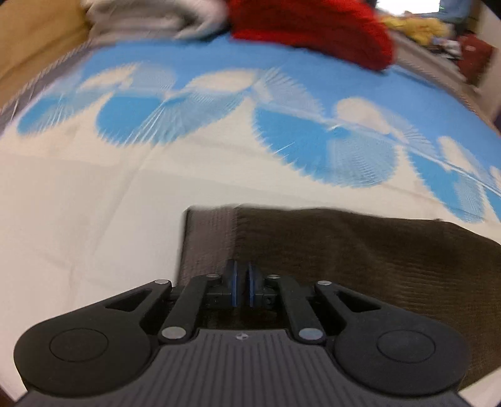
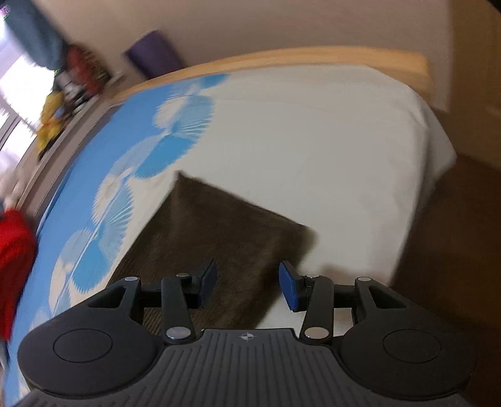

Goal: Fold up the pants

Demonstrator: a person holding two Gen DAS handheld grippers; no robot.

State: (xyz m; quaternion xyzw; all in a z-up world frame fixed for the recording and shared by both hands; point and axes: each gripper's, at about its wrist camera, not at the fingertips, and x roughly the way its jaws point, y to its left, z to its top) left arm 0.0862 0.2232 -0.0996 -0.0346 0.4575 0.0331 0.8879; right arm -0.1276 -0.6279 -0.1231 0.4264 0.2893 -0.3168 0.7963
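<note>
- Pants (image 1: 360, 260), dark brown and ribbed, lie flat on the bed (image 1: 94, 219), on its pale sheet just short of the blue fan-patterned spread (image 1: 313, 141).
- Left hand-held gripper (image 1: 242, 286) sits over the pants beside their lighter waistband strip (image 1: 208, 244); its blue pads stand almost together, and whether cloth is pinched between them cannot be told.
- Right hand-held gripper (image 2: 247, 286) hovers above the pants near their far edge, jaws apart and empty, one pad over the fabric and one over the sheet.
- Judging by this, each gripper takes one side of the pants so the cloth lifts evenly for a fold.
- Red garment (image 1: 313, 28) and grey pile (image 1: 150, 15) lie well beyond the pants, leaving folding room.
</note>
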